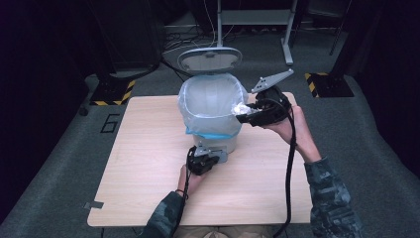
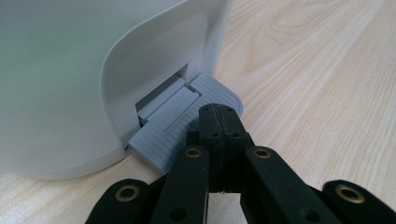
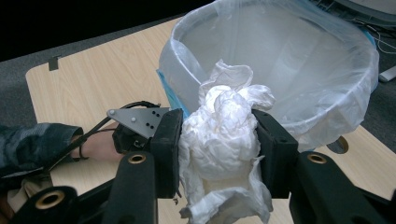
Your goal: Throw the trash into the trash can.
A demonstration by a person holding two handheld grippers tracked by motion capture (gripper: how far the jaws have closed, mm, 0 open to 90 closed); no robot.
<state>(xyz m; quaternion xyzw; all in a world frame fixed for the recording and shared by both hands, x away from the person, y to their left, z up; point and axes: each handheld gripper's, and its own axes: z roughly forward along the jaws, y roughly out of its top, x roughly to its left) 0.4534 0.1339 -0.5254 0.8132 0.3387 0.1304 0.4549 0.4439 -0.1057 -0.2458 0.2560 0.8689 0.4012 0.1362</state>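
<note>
White crumpled tissue (image 3: 223, 135), one, between right gripper (image 3: 219, 140) jaws beside one bin (image 1: 212, 106).

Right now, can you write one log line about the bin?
left gripper: shut, on pedal | lid: up | right gripper: holds tissue at bin rim

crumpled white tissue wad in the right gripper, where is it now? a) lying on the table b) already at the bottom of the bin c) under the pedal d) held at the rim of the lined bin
d: the crumpled white tissue wad sits clamped in the right gripper at the rim of the white pedal bin with a clear plastic liner.
</note>
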